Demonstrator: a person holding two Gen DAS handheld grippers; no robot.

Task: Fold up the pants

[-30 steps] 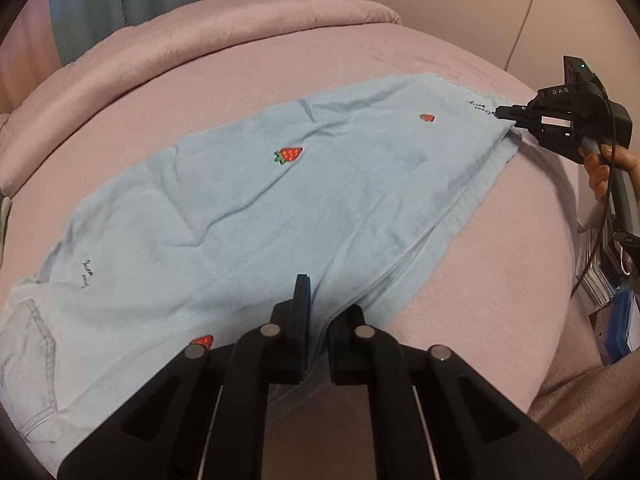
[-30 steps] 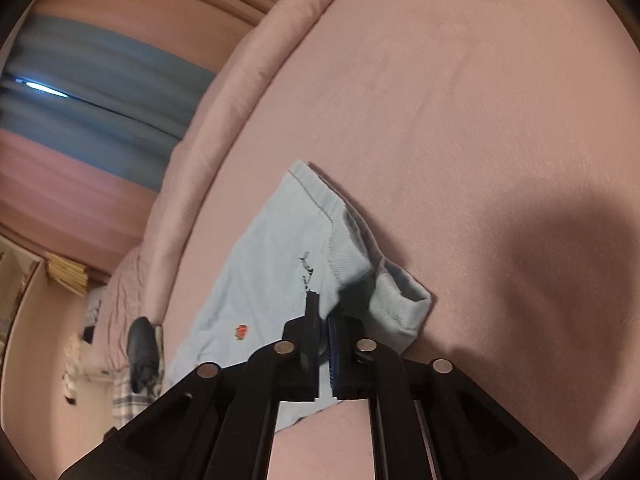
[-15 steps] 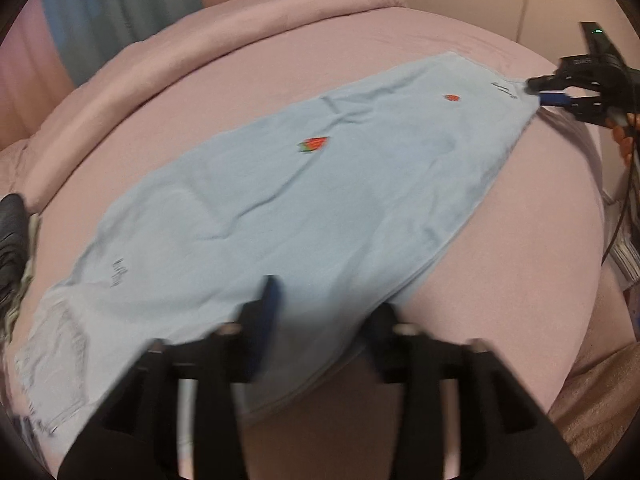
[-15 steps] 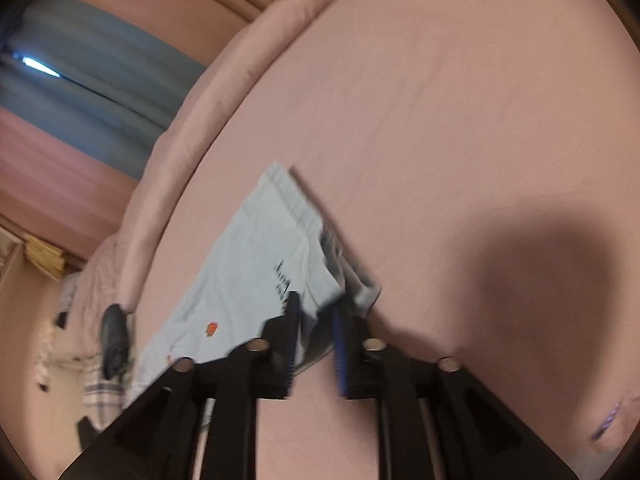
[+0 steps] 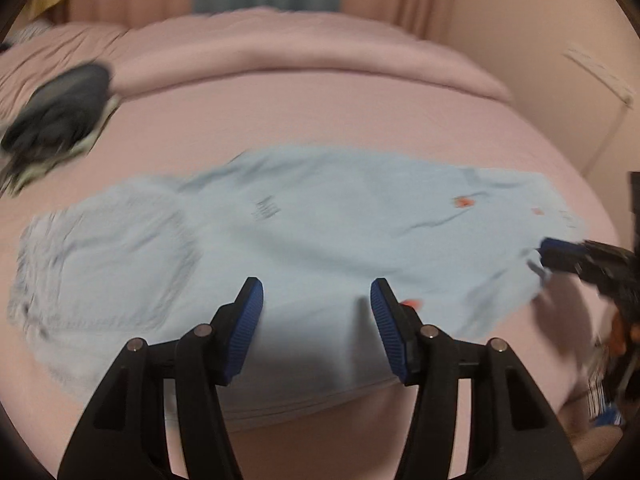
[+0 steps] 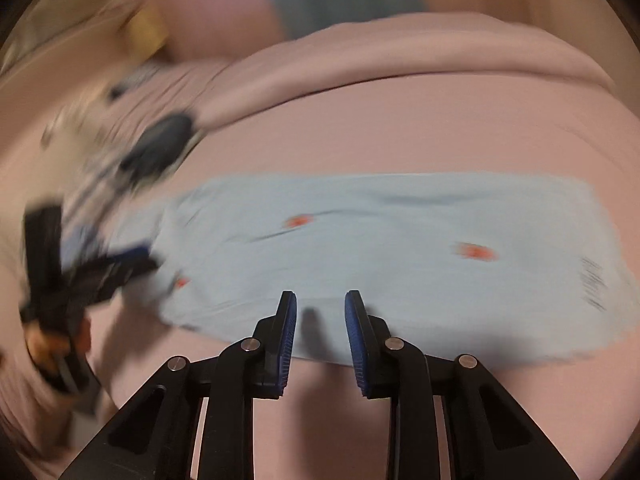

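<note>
Light blue pants [image 5: 320, 240] with small red strawberry marks lie flat on the pink bed, waist and pocket at the left, leg ends at the right. My left gripper [image 5: 316, 300] is open and empty, above the pants' near edge. In the right wrist view the pants [image 6: 400, 248] lie stretched across, and my right gripper [image 6: 320, 308] is open and empty at their near edge. The right gripper also shows in the left wrist view [image 5: 560, 252] at the leg end. The left gripper shows blurred in the right wrist view [image 6: 120, 264].
A dark garment [image 5: 56, 112] lies on the bed at the far left, also in the right wrist view [image 6: 160, 148]. A rolled pink duvet [image 5: 300, 52] runs along the back. The bed's front edge [image 5: 320, 408] is just under my grippers. A wall stands at the right.
Both grippers have let go of the pants and opened. Both pulled back and swung round toward the bed. The pants now lie flat.
</note>
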